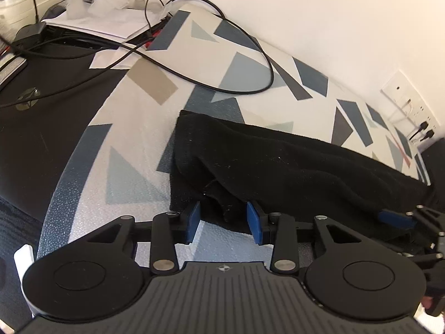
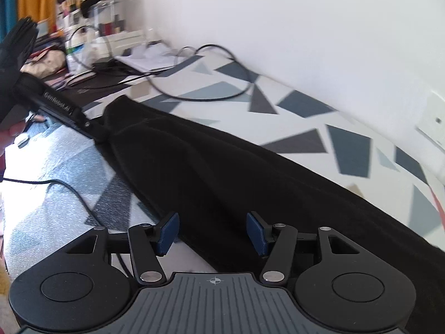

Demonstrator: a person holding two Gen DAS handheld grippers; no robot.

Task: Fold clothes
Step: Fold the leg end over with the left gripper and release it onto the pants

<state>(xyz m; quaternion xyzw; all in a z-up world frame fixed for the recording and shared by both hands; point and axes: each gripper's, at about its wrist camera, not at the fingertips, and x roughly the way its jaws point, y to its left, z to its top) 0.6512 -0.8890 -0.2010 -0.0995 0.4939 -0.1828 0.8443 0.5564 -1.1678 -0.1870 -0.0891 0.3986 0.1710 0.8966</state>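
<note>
A black garment lies folded lengthwise in a long strip on a white cloth with blue and grey shapes. My left gripper is open at the strip's near left end, its blue pads on either side of a cloth corner. In the right wrist view the garment runs diagonally; my right gripper is open over its near edge. The left gripper also shows there, at the garment's far end. The right gripper's blue pad shows at the left wrist view's right edge.
A black laptop lies left of the patterned cloth. A black cable loops over the cloth behind the garment. Papers and clutter sit at the far left. A white wall with a socket plate runs along the back.
</note>
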